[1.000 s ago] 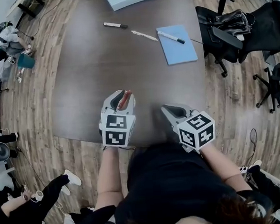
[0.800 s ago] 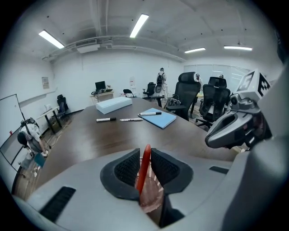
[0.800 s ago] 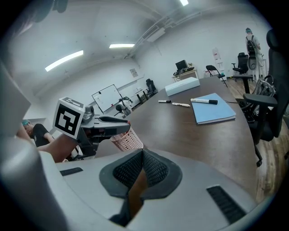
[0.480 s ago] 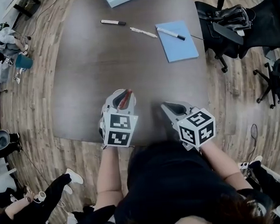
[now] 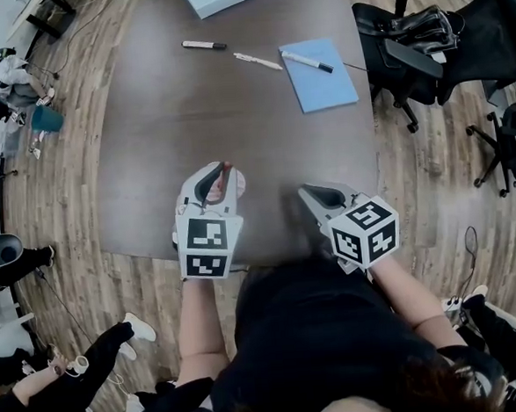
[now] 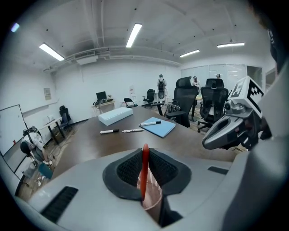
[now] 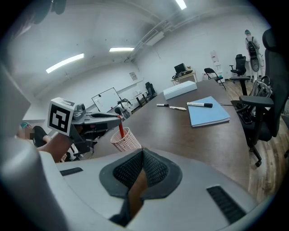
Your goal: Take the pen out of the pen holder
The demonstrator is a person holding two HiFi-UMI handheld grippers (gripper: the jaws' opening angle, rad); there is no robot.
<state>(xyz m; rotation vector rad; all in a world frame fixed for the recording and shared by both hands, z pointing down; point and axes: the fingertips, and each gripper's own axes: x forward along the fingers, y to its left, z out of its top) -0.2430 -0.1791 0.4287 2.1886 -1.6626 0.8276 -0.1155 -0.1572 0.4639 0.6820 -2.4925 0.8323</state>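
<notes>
Pinching the red pen [image 6: 144, 173] between the pads of my left gripper [image 6: 144, 151], I am holding it by its upper part, at the middle of the left gripper view. Its lower end is standing inside the pale mesh pen holder [image 6: 152, 198], which is showing just below the jaws there.

In the right gripper view the holder appears to be sitting on the dark table [image 7: 189, 135] at centre left. The pen is rising out of it to the tip of my left gripper.

As I am judging it, the grasp is made but the lift is not, since the pen is not yet clear of the rim. What is remaining is to draw it straight up and out.

My right gripper [image 7: 142, 152] is hovering right of centre in the lower half of the head view. Its jaws are closed together on nothing, near the holder but apart from it. Nothing is steadying the holder, so I am expecting it may tip or ride up with the pen.
</notes>
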